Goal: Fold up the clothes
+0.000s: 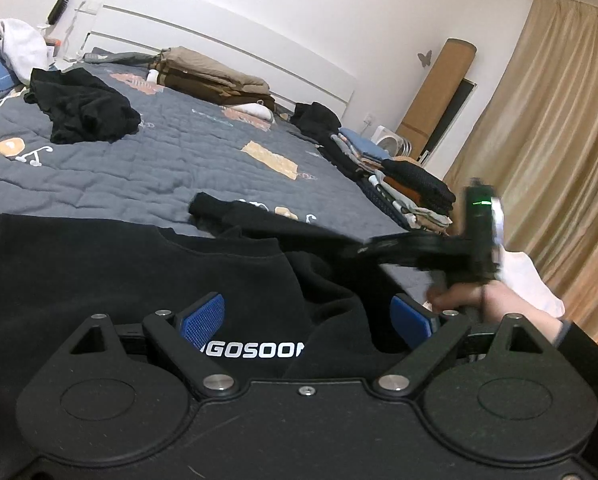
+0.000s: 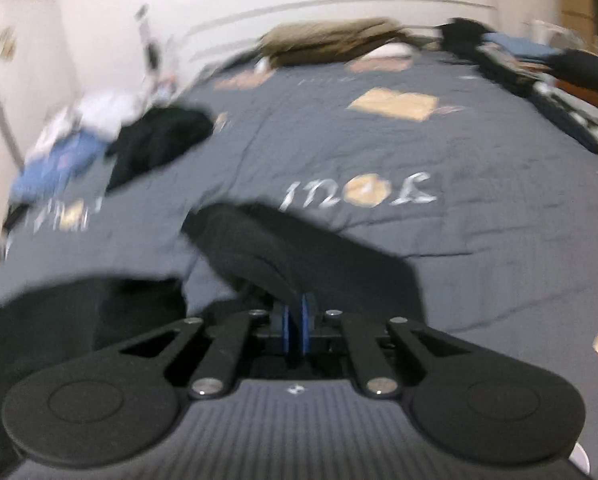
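A black sweatshirt (image 1: 99, 272) with white lettering lies spread on the grey quilted bed (image 1: 171, 168). My left gripper (image 1: 307, 320) is open just above its chest, blue pads wide apart, holding nothing. My right gripper (image 2: 295, 330) is shut on the black sleeve (image 2: 267, 240) of the sweatshirt, which stretches forward over the quilt (image 2: 459, 220). In the left wrist view the right gripper (image 1: 363, 249) comes in from the right, held by a hand, with the sleeve (image 1: 235, 212) running out from it. The right wrist view is blurred by motion.
A crumpled black garment (image 1: 83, 108) lies further up the bed, with white and blue clothes (image 1: 11, 44) at the far left. Folded brown bedding (image 1: 215, 76) sits by the headboard. Stacks of folded clothes (image 1: 411, 188) line the bed's right edge. Curtains (image 1: 559, 140) hang on the right.
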`<state>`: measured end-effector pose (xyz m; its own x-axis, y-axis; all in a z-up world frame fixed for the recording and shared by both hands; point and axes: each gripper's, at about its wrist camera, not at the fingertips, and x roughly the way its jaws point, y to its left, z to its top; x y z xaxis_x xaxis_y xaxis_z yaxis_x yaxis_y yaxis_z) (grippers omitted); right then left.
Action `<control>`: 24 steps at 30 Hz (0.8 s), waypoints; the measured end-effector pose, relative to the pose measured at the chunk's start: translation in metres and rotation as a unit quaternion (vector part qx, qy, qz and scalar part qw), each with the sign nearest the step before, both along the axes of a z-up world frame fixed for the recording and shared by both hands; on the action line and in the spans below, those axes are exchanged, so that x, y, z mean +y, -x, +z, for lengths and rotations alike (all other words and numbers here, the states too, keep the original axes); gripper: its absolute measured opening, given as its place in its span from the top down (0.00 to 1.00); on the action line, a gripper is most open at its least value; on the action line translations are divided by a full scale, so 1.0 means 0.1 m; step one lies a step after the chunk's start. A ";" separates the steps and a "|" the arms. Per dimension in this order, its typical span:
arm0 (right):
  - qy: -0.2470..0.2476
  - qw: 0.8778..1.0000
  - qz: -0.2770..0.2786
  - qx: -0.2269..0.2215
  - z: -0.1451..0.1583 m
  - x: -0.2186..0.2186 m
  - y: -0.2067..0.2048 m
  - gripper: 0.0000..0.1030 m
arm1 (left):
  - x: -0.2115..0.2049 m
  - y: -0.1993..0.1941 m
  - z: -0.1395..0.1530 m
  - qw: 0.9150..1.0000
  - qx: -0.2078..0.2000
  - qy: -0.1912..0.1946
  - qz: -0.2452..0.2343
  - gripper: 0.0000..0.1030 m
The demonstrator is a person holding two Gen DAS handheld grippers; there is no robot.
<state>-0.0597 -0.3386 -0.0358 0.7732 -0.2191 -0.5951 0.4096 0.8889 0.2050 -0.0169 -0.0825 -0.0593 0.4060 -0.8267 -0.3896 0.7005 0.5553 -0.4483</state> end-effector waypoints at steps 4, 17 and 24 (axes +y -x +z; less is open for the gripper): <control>0.012 0.997 -0.058 -0.053 0.27 -0.16 0.51 0.95 | 0.01 0.03 0.03 1.000 -0.002 0.007 0.001 0.13; -0.059 0.977 -0.201 0.046 -0.15 -0.82 2.14 0.94 | -0.07 0.25 0.06 0.999 -0.015 0.000 -0.032 0.13; -0.033 0.992 -0.119 0.033 0.11 -0.49 2.21 0.76 | -0.14 0.29 0.06 0.999 -0.014 -0.001 -0.041 0.13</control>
<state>-0.2812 -0.3874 -0.0249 0.6636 -0.3501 -0.6611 0.6209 0.7507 0.2257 -0.0460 -0.0960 -0.0532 0.3477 -0.8569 -0.3805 0.7556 0.4964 -0.4274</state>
